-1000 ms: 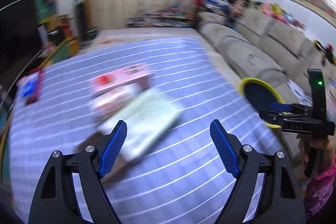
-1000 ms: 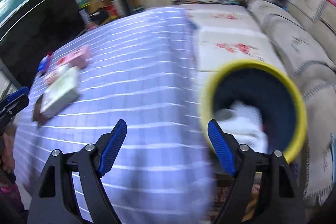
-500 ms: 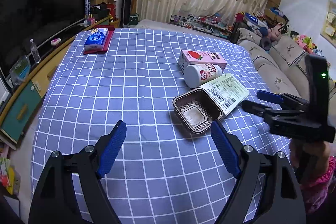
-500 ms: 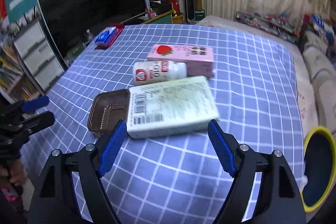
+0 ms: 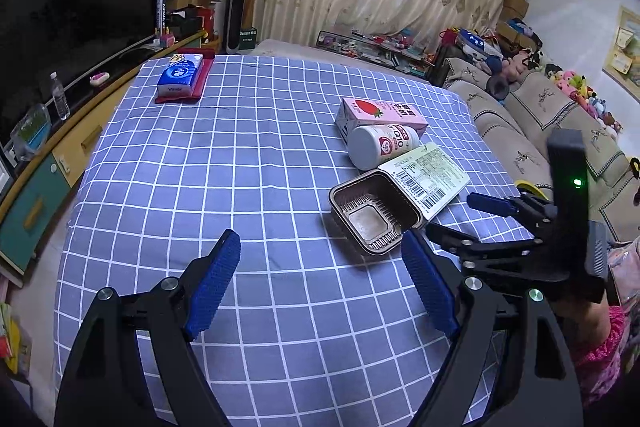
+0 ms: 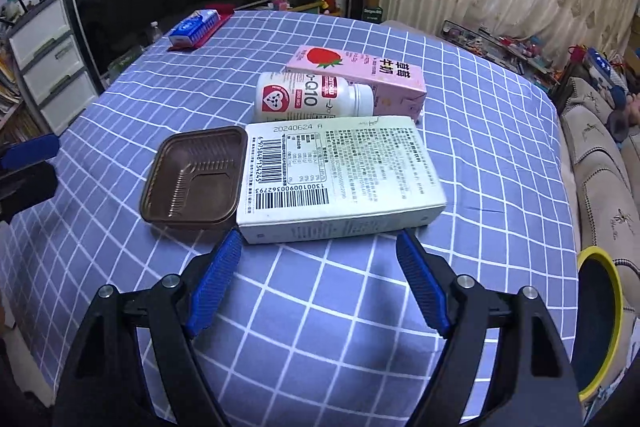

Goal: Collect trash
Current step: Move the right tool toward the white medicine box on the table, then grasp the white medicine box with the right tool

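R gripper: black two-finger right gripper w/ blue ribbed pads (image 6: 318, 259), jaws spread wide, nothing between; tips just short of the near edge of the box.
L gripper: black two-finger left gripper w/ blue ribbed pads (image 5: 322, 271), jaws apart, empty, over bare cloth; in the right wrist view only its tips show at the left edge (image 6: 28, 163).
Box: flat white cardboard box w/ barcodes & fine print (image 6: 340, 171), lying label-up; print too small to read; one end sits on the tray rim.
Tray: shallow brown plastic tray (image 6: 196, 179), open side up, contents: none visible; right rim hidden under box.
Bottle: white plastic supplement bottle w/ red heart label (image 6: 312, 101), on its side, touching box & carton; cap end to the right.
Carton: pink strawberry drink carton (image 6: 360, 75), on its side behind bottle, partly hidden by it.
Table: blue-&-white check cloth over table (image 6: 480, 131); trash grouped mid-table.
Bin: dark bin w/ yellow rim (image 6: 600, 323), off table edge at right, cut off by frame; interior too dark to make out.
Tissues: blue tissue pack (image 5: 180, 74) on red tray, far corner, well apart.
Hand: person's hand (image 5: 588, 319) on R gripper handle, mostly hidden.
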A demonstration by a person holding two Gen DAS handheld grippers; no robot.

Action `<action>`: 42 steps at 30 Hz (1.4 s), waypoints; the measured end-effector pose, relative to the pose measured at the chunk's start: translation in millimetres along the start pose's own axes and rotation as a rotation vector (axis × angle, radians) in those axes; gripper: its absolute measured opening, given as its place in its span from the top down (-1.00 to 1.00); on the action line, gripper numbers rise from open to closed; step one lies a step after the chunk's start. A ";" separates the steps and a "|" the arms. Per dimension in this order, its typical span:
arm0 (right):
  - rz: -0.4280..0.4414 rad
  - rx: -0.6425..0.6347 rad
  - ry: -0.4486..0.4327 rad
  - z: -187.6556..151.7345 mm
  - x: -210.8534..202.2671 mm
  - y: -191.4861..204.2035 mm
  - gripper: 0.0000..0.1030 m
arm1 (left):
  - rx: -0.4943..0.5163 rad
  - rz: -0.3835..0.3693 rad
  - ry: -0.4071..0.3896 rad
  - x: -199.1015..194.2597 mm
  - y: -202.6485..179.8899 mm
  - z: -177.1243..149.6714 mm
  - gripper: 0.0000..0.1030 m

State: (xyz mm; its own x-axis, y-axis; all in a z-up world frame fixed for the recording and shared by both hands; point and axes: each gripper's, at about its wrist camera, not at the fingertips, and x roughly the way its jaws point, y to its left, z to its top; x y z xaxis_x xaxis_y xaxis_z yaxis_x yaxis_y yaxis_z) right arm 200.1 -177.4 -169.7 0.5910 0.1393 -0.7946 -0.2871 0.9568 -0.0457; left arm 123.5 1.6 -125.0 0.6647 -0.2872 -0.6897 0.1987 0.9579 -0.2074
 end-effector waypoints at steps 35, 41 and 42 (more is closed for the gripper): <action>-0.133 0.365 -0.054 7.7 9.2 -48.4 -0.77 | 0.020 -0.044 0.013 9.8 -4.2 0.3 -0.59; -0.165 0.360 -0.049 10.9 16.5 -39.8 -0.77 | 0.010 -0.054 0.018 13.1 -0.6 -2.5 -0.59; -0.166 0.362 -0.043 11.0 19.6 -39.2 -0.77 | 0.011 -0.056 0.018 13.2 -0.9 -3.1 -0.59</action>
State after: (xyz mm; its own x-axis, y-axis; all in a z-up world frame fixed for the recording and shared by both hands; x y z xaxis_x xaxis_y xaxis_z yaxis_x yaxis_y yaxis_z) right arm 231.2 -209.3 -176.9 0.6403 -0.0217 -0.7679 0.0950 0.9942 0.0512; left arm 129.9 -3.0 -136.0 0.6395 -0.3400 -0.6895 0.2431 0.9403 -0.2382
